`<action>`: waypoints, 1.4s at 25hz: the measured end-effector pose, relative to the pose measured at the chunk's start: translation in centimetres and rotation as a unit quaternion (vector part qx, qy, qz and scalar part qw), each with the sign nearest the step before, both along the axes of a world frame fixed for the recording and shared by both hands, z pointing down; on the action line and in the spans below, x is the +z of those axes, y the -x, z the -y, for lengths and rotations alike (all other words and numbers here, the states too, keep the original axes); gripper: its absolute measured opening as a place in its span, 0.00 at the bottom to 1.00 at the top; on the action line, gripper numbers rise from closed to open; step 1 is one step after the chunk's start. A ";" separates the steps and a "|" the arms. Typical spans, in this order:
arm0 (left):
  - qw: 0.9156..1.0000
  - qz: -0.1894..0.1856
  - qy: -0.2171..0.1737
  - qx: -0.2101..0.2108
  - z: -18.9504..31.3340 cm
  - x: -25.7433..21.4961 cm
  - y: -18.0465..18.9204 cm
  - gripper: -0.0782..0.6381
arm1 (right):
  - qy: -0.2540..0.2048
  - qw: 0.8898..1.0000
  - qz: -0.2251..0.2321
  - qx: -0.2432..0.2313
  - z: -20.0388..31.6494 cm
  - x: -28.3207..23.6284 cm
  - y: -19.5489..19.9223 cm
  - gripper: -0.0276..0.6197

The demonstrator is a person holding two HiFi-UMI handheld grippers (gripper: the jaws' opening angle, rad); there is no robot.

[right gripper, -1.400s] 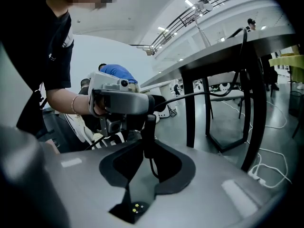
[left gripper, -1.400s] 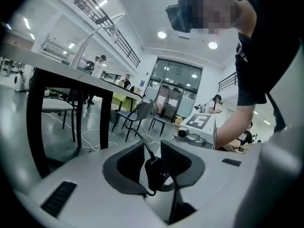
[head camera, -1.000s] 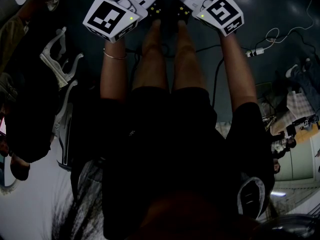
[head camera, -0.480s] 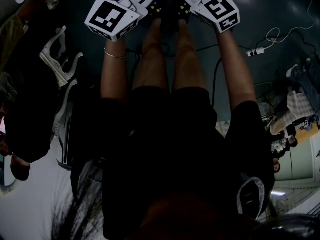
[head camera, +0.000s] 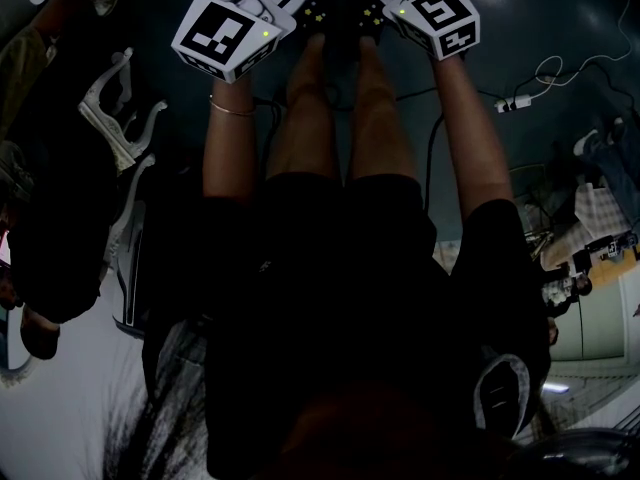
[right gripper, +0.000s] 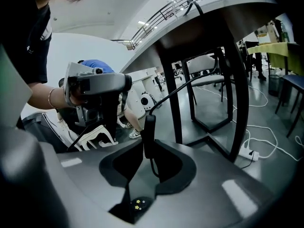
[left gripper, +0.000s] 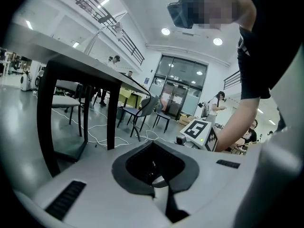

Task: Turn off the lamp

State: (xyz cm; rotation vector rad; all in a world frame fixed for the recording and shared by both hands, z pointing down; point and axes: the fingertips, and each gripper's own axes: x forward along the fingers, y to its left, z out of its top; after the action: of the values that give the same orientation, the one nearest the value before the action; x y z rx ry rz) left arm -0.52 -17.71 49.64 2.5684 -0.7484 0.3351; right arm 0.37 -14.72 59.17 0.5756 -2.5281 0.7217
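A black in-line switch (right gripper: 149, 136) hangs on the lamp's black cord (right gripper: 183, 85), which runs up to the table. My right gripper (right gripper: 149, 145) is shut on this switch, with the fingertips against its sides. A thin white lamp (left gripper: 114, 28) stands on the tabletop. My left gripper (left gripper: 153, 145) has just been closing and its jaws now meet along a seam. Only a thin pale sliver shows in their hollow, and I cannot tell what it is. In the head view both marker cubes, left (head camera: 226, 32) and right (head camera: 440, 16), sit above the person's knees.
Black table legs (right gripper: 170, 99) stand just behind the switch. A white power strip (right gripper: 250, 154) and loose white cables (head camera: 548, 68) lie on the dark floor. Chairs (left gripper: 142, 114) and people stand farther back. A white frame (head camera: 118, 118) lies at the left.
In the head view the right gripper's marker cube has slid a little toward the picture's top edge. The left cube has barely moved.
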 end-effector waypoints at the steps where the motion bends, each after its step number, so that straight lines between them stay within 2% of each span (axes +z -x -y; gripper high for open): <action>1: 1.000 0.000 0.001 0.000 -0.1 0.0 0.0 0.12 | 0.001 1.000 -0.002 0.003 0.0 0.2 0.0 0.15; 11: 1.000 -0.010 0.000 -0.002 -0.1 0.4 0.0 0.12 | 0.015 1.000 -0.008 0.021 0.4 2.3 -0.5 0.15; 14: 1.000 -0.002 0.008 -0.007 -0.1 0.8 0.1 0.12 | 0.019 0.999 -0.012 0.026 0.4 3.0 -0.7 0.15; 21: 1.000 -0.004 0.018 -0.011 0.2 1.5 0.2 0.12 | 0.037 0.997 -0.006 0.063 1.4 4.4 -1.3 0.16; 26: 1.000 -0.005 0.017 -0.012 0.4 1.7 0.2 0.12 | 0.044 0.996 0.006 0.072 1.9 4.9 -1.5 0.16; 35: 1.000 -0.007 0.018 -0.021 0.9 1.6 0.4 0.12 | 0.045 0.996 -0.004 0.080 2.5 5.6 -1.9 0.16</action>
State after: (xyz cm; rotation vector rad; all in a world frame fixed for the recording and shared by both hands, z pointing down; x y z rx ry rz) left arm -0.96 -18.58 51.23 2.5145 -0.7825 0.3145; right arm 2.25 -17.21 64.75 0.7540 -2.4467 0.8842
